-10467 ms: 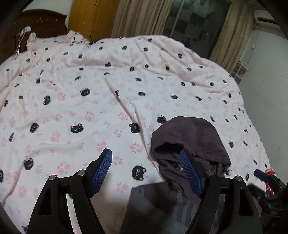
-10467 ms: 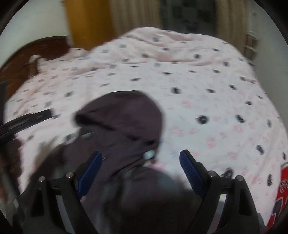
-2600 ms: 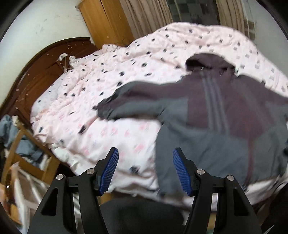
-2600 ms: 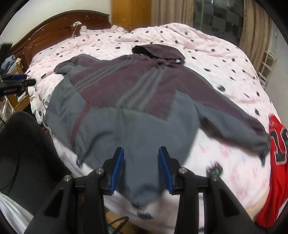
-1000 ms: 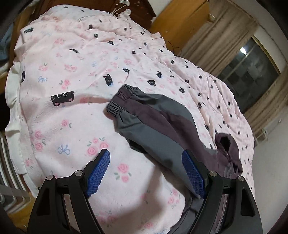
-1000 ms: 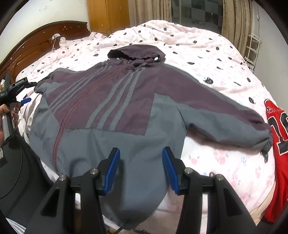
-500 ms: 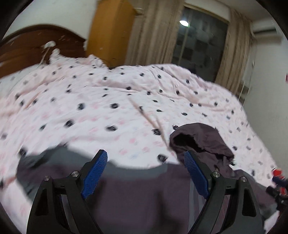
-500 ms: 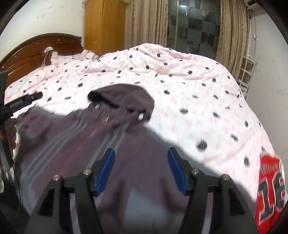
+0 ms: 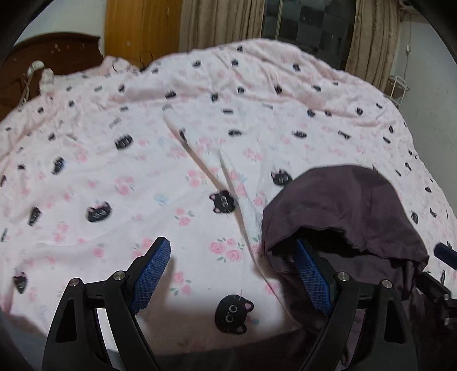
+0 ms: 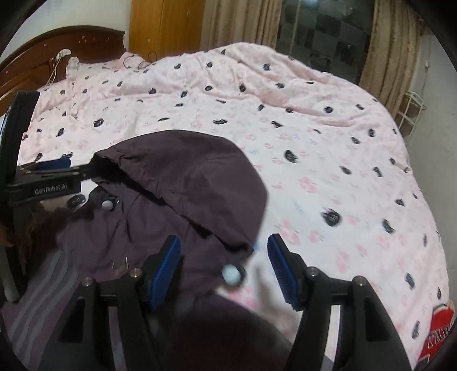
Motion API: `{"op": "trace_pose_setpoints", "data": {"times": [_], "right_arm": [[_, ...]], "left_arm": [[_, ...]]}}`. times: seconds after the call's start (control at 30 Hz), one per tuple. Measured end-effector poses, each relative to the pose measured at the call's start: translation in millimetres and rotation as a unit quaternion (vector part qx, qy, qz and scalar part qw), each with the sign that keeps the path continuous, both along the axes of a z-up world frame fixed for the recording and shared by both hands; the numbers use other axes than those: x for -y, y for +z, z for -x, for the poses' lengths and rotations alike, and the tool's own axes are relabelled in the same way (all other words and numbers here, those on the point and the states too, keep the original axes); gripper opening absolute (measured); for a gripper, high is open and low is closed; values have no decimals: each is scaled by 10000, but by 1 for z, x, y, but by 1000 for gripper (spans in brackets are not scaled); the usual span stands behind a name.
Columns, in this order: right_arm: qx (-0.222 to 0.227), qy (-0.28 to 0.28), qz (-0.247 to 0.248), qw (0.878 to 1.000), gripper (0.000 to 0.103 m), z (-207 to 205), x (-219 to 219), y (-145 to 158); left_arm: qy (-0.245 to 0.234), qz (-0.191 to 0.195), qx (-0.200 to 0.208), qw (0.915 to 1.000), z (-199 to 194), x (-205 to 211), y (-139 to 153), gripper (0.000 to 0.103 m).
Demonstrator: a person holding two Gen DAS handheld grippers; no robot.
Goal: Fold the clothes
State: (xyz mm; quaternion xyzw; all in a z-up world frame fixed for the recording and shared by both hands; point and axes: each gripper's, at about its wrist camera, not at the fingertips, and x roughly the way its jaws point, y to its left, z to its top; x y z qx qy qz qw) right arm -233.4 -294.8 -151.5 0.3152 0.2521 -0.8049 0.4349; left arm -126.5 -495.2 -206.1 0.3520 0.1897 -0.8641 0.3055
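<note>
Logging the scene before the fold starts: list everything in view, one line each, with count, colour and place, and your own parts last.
hooded jacket: one, dark purple with grey stripes, lying on the bed near its closer edge, hood towards the far side.
toggles: two, white, at the jacket's collar.
bedspread: one, pink with black cat faces and roses, covering the bed.
red garment: one, red with white print, at the bed's right edge.
headboard: one, dark brown wood, far left.
wardrobe: one, orange-brown wood, behind the bed.
curtains: beige, beside a dark window.
wire rack: one, white, far right.
left gripper: black with blue pads, open, at the hood's left.
right gripper: black with blue pads, open, over the collar.
</note>
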Motion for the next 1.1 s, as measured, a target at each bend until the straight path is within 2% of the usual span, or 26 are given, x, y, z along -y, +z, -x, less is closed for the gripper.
{"op": "trace_pose_setpoints", "data": {"times": [0.1, 0.3, 0.4, 0.53, 0.63, 0.67, 0.73, 0.8, 0.93, 1.0, 1.1], "right_arm": [[-171, -12, -148, 9997, 73, 0, 19, -13], [-480, -318, -480, 9972, 80, 6, 48, -35], [-500, -556, -410, 9964, 88, 14, 50, -36], [-513, -757, -374, 9951, 89, 27, 55, -38], [-330, -745, -312, 9962, 89, 35, 58, -38], [-175, -627, -263, 9975, 89, 34, 56, -37], [124, -395, -172, 9990, 89, 34, 52, -37], [83, -279, -241, 9993, 90, 28, 49, -40], [-109, -135, -361, 9992, 91, 17, 50, -45], [-249, -107, -439, 9987, 92, 13, 55, -48], [-403, -137, -469, 9980, 94, 11, 60, -49]], "left_arm": [[-114, -16, -54, 9999, 10, 1, -2, 84], [-356, 290, 122, 9989, 36, 0, -4, 85], [-454, 473, 287, 9974, 47, -2, -7, 85], [-519, 581, 357, 9963, 56, -1, -9, 85], [-561, 636, 263, 9961, 56, 1, -6, 85], [-587, 740, 289, 9951, 57, 0, -5, 85], [-657, 1198, 501, 9894, 59, -7, -5, 85], [-726, 1653, 712, 9810, 60, -15, -5, 85], [-823, 2508, 1069, 9586, 64, -28, -3, 85], [-701, 2778, 856, 9542, 60, -32, 4, 85], [-506, 2908, 444, 9544, 50, -30, 20, 85]]}}
